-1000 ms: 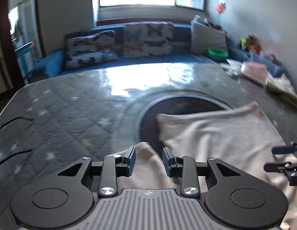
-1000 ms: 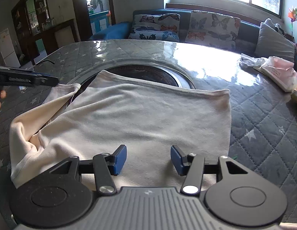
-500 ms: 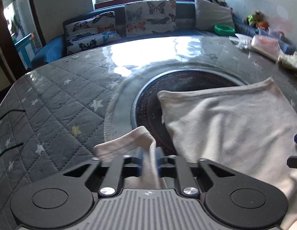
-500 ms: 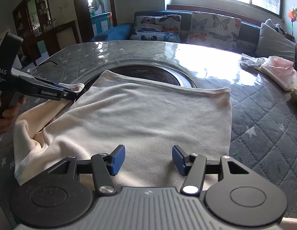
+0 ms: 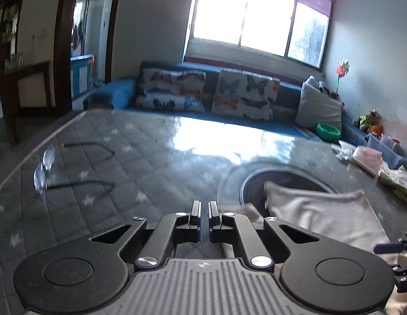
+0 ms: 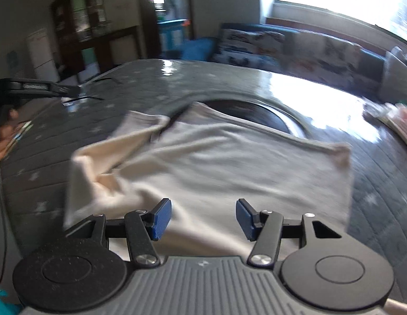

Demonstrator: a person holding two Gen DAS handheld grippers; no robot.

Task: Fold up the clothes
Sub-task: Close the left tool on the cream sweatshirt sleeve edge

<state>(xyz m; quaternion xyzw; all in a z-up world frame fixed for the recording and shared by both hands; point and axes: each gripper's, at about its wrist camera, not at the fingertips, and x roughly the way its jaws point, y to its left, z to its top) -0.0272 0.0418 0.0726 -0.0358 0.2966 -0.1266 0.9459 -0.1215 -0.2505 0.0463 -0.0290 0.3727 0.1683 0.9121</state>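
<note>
A cream garment point(image 6: 229, 162) lies flat on the grey quilted table point(image 6: 150, 84), partly over a dark round inset point(image 6: 245, 107). Its left sleeve point(image 6: 119, 141) lies bunched and folded inward. My right gripper point(image 6: 203, 216) is open just above the garment's near edge, holding nothing. My left gripper point(image 5: 204, 211) has its jaws shut with nothing between them; it is raised left of the garment point(image 5: 316, 215). In the right wrist view it point(image 6: 72, 90) hovers above the table, apart from the sleeve.
A blue sofa with butterfly cushions point(image 5: 208, 94) stands behind the table under a bright window. Bags and packets point(image 5: 369, 157) lie at the table's far right edge. Black cables point(image 5: 85, 183) cross the table at the left. A green bowl point(image 5: 328, 131) sits on the sofa.
My left gripper, shut on the sleeve half a second ago, has let it go and lifted away to the left. The sleeve has dropped onto the table. My right gripper has shifted slightly.
</note>
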